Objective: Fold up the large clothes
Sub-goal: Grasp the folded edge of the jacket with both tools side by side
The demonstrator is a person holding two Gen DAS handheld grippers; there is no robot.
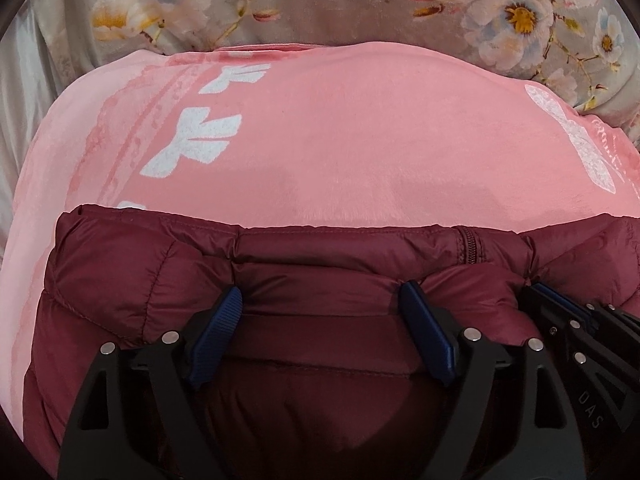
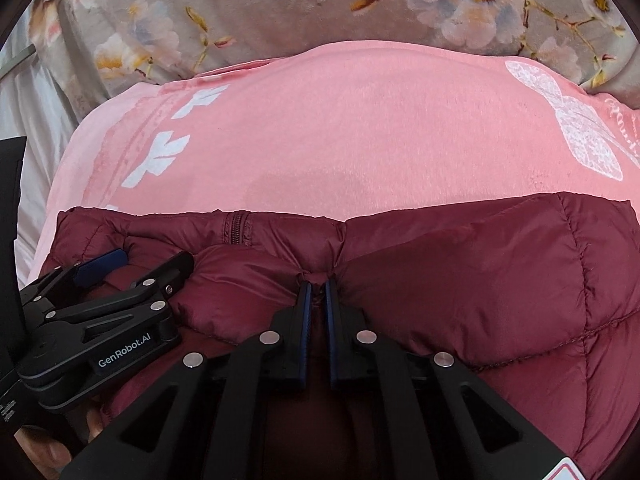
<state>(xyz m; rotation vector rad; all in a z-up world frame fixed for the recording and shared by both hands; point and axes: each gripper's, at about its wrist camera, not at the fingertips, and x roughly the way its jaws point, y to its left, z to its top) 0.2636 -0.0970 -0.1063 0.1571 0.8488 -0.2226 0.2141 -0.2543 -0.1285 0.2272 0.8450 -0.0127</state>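
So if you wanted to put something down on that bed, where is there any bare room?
The widest free patch is the pink blanket, between the maroon puffer jacket edge and the floral cover, with its white leaf prints on one side and white butterfly print on the other. Near the camera it is crowded: the left gripper and right gripper sit close together on the jacket.

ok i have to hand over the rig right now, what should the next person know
Left gripper: open, fingers resting on the jacket, gripping nothing.
Right gripper: shut on a pinch of jacket fabric, close beside the left one.
The maroon puffer jacket lies bunched on the pink blanket, zipper at its far edge; the floral cover is behind.
Done: it looks partly folded, though I can't tell how far.
Left: finish folding and flatten it.
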